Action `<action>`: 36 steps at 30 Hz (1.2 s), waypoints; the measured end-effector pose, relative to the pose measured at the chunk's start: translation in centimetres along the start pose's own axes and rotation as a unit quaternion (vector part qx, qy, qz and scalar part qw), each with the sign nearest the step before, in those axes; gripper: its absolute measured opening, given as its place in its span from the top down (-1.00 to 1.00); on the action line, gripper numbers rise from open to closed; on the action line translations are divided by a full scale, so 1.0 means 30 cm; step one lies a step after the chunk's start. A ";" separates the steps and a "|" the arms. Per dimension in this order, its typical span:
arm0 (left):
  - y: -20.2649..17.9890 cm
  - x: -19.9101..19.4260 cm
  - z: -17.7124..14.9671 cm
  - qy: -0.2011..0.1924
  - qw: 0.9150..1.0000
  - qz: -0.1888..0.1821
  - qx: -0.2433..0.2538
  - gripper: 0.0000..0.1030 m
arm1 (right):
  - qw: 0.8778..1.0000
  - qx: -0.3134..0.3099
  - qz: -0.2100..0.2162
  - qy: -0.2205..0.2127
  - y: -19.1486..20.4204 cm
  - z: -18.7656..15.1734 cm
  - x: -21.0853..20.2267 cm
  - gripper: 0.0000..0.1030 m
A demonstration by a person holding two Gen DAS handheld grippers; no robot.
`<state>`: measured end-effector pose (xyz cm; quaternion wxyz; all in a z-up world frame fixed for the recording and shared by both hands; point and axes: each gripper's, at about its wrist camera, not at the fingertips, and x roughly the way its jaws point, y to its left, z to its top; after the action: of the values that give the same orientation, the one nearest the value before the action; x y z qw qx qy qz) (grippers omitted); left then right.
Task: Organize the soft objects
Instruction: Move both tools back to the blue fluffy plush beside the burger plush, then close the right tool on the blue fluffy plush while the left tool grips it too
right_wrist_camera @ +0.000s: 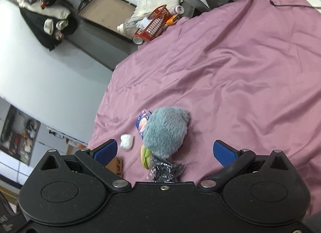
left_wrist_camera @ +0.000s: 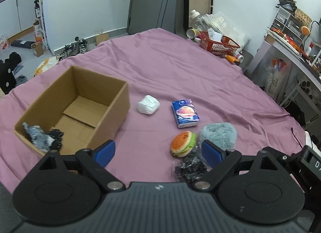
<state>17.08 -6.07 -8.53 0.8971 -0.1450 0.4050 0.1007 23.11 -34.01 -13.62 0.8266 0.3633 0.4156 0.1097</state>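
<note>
An open cardboard box [left_wrist_camera: 112, 110] stands on the pink bedsheet [left_wrist_camera: 180, 72], with grey and black cloth pieces [left_wrist_camera: 43, 135] in its near corner. To its right lie a white wad [left_wrist_camera: 148, 104], a blue tissue pack [left_wrist_camera: 185, 115], a plush hamburger [left_wrist_camera: 183, 143], a fluffy grey-blue plush [left_wrist_camera: 218, 134] and a black glittery pouch [left_wrist_camera: 190, 167]. My left gripper [left_wrist_camera: 158, 153] is open above the sheet, between box and hamburger. My right gripper [right_wrist_camera: 165, 151] is open just above the grey-blue plush [right_wrist_camera: 165, 130], hamburger [right_wrist_camera: 145, 155] and pouch [right_wrist_camera: 164, 170].
A red wire basket [left_wrist_camera: 218, 42] with bottles and clutter sits at the bed's far corner. A desk with shelves [left_wrist_camera: 291, 42] stands along the right side. Shoes and boxes [left_wrist_camera: 76, 48] lie on the floor beyond the left edge. The box corner [right_wrist_camera: 117, 164] shows by my right gripper.
</note>
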 end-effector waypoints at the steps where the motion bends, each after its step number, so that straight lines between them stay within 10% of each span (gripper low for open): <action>1: -0.012 0.011 0.000 0.000 1.000 -0.001 0.001 -0.78 | 1.000 0.003 0.000 0.001 -0.006 0.005 0.007 -0.99; 22: -0.192 0.311 0.051 0.026 0.999 0.005 0.034 -0.73 | 0.999 0.047 0.000 0.018 -0.112 0.075 0.159 -0.89; 36: -0.292 0.358 -0.012 0.055 0.994 -0.039 0.084 -0.54 | 0.993 0.103 0.021 0.049 -0.183 0.084 0.217 -0.48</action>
<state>26.42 -13.72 -15.32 0.8855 -0.0898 0.4552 0.0232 28.48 -36.07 -20.38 0.7607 0.4494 0.4572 0.1018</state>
